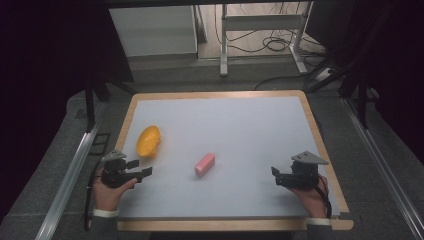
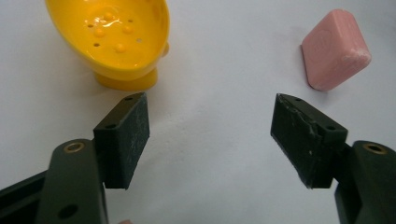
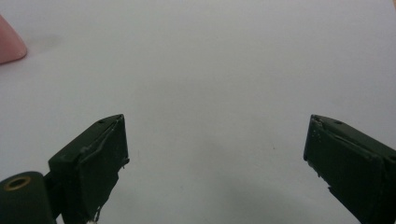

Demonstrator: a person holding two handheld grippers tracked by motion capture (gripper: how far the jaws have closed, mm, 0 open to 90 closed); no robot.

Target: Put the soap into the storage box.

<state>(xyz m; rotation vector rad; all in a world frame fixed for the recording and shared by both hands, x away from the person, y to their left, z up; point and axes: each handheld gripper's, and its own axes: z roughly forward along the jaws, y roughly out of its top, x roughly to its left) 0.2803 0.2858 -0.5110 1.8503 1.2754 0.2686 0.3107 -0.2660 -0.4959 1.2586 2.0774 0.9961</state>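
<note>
Between yellow dish (image 2: 114, 39) and pink soap (image 2: 335, 49) (apparently soap), left gripper (image 2: 210, 135) gapes, empty.

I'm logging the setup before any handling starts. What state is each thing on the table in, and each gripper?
Yellow soap dish: upright on its foot, empty, untouched.
Pink soap bar: lying flat on the white mat, apart from the dish, untouched.
Left gripper: jaws open, nothing between them, short of dish and bar.
Right gripper: jaws open, nothing between them, over bare mat.
</note>
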